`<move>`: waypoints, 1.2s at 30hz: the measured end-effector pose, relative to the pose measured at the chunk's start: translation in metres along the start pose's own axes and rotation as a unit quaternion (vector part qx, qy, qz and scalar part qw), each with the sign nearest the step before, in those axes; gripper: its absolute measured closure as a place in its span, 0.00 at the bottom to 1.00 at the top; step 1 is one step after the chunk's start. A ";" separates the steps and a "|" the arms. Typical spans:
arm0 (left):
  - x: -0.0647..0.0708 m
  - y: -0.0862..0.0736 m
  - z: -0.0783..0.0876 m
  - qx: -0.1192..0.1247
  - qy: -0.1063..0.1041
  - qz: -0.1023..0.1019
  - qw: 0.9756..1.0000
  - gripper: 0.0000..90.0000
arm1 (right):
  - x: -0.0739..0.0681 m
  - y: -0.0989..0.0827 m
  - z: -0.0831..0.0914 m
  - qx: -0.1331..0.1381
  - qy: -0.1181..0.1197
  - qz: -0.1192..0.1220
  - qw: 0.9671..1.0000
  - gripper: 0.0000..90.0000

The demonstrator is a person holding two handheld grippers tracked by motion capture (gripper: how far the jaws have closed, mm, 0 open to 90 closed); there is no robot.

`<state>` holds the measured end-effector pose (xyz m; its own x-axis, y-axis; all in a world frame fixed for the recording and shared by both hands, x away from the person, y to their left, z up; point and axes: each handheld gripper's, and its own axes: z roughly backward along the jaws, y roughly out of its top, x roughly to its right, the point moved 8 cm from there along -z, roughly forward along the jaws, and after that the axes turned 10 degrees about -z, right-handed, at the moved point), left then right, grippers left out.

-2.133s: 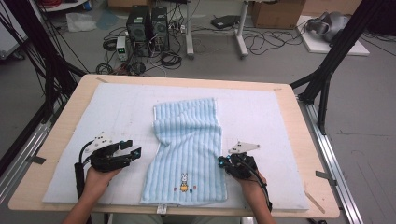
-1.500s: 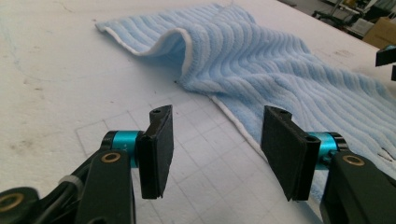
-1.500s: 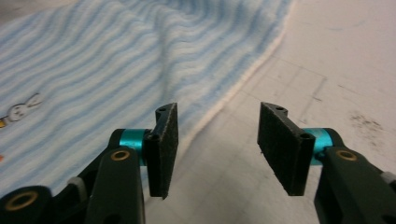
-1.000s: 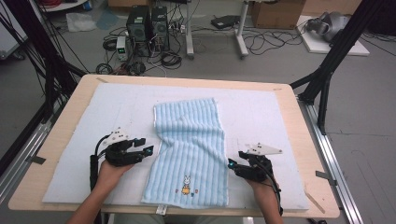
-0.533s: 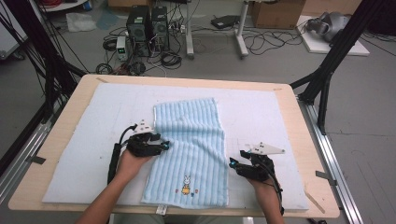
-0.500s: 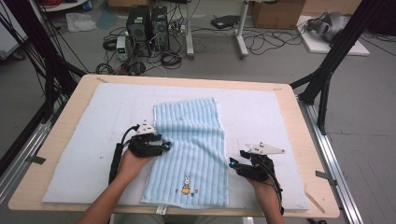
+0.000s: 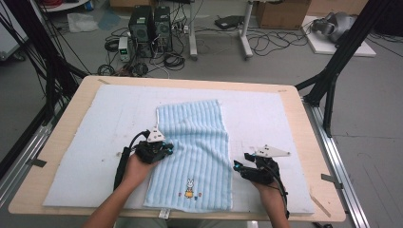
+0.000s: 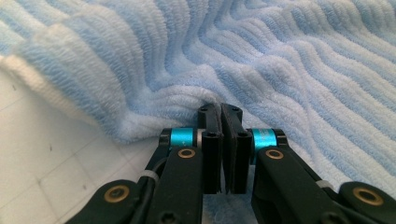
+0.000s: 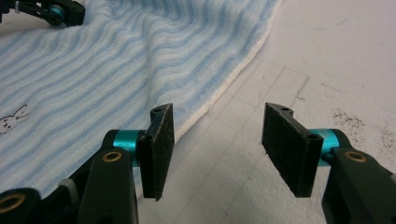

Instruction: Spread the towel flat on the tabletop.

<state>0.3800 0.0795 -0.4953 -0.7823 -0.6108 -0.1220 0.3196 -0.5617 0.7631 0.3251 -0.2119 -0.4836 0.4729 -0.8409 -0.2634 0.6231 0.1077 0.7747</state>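
the left hand-held gripper (image 7: 164,151) has just clenched on the blue towel's (image 7: 199,142) left edge; the right hand-held gripper (image 7: 240,167) sits released beside its right edge.

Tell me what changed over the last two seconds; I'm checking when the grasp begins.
The left tool slid in from the bare mat to the left edge of the light blue striped terry towel; its jaws have just been closing, pinching a fold. The right tool shifted slightly outward, staying open beside the towel's right edge.
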 end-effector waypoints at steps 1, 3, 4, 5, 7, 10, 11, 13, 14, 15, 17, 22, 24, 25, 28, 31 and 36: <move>-0.001 -0.001 0.001 0.003 0.001 0.002 1.000 0.96 | 0.001 0.000 0.000 0.002 0.000 0.001 1.000 0.48; -0.003 -0.004 0.005 0.009 0.005 0.006 1.000 0.96 | 0.001 0.000 0.001 0.001 0.000 -0.001 1.000 0.48; -0.004 -0.007 0.007 0.007 0.001 0.009 1.000 0.96 | 0.002 0.000 0.001 0.001 -0.001 -0.001 1.000 0.48; -0.005 -0.009 0.009 0.015 0.002 0.016 1.000 0.96 | 0.002 -0.001 0.001 0.001 -0.001 -0.001 1.000 0.48; -0.006 -0.014 0.014 0.023 0.000 0.023 0.999 0.96 | 0.003 0.000 0.001 0.001 -0.002 -0.003 1.000 0.48; -0.008 -0.019 0.021 0.030 0.000 0.027 0.999 0.97 | 0.003 -0.001 0.000 0.000 -0.001 -0.003 1.000 0.48; -0.008 -0.020 0.023 0.032 -0.002 0.028 0.999 0.96 | 0.002 -0.001 -0.001 0.000 -0.001 -0.002 1.000 0.48; -0.009 -0.024 0.029 0.036 -0.004 0.031 0.999 0.96 | 0.002 -0.001 -0.002 -0.001 -0.001 -0.001 1.000 0.48; -0.011 -0.026 0.032 0.037 -0.003 0.033 0.999 0.97 | 0.001 -0.001 -0.002 -0.003 -0.001 -0.001 1.000 0.48; -0.012 -0.029 0.035 0.038 -0.002 0.033 0.999 0.96 | 0.001 -0.001 -0.002 -0.003 0.000 0.001 1.000 0.48; -0.015 -0.034 0.042 0.046 -0.001 0.042 0.998 0.96 | 0.001 -0.002 -0.003 -0.006 0.000 -0.001 1.000 0.48; -0.020 -0.040 0.058 0.081 0.004 0.062 0.995 0.83 | 0.002 -0.003 -0.005 -0.009 -0.002 0.001 1.000 0.48; -0.028 -0.042 0.067 0.104 0.021 0.083 0.991 0.61 | 0.002 -0.004 -0.005 -0.009 -0.002 0.000 1.000 0.47; -0.033 -0.042 0.070 0.117 0.028 0.096 0.988 0.55 | 0.002 -0.004 -0.005 -0.011 -0.002 -0.002 1.000 0.47; -0.045 -0.043 0.082 0.150 0.035 0.123 0.980 0.48 | 0.000 -0.004 -0.005 -0.011 0.000 0.005 1.000 0.47; -0.051 -0.044 0.088 0.166 0.039 0.129 0.977 0.46 | -0.002 -0.004 -0.006 -0.013 0.004 0.006 1.000 0.48; -0.053 -0.044 0.085 0.161 0.037 0.124 0.978 0.46 | -0.021 -0.004 -0.018 -0.026 0.034 0.025 0.999 0.53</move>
<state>0.3620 0.1843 -0.4687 -0.6578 -0.7511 0.0560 0.3006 -0.1937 0.9339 0.3239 -0.1848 -0.4913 0.5437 -0.7965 -0.2647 0.6286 0.1774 0.7572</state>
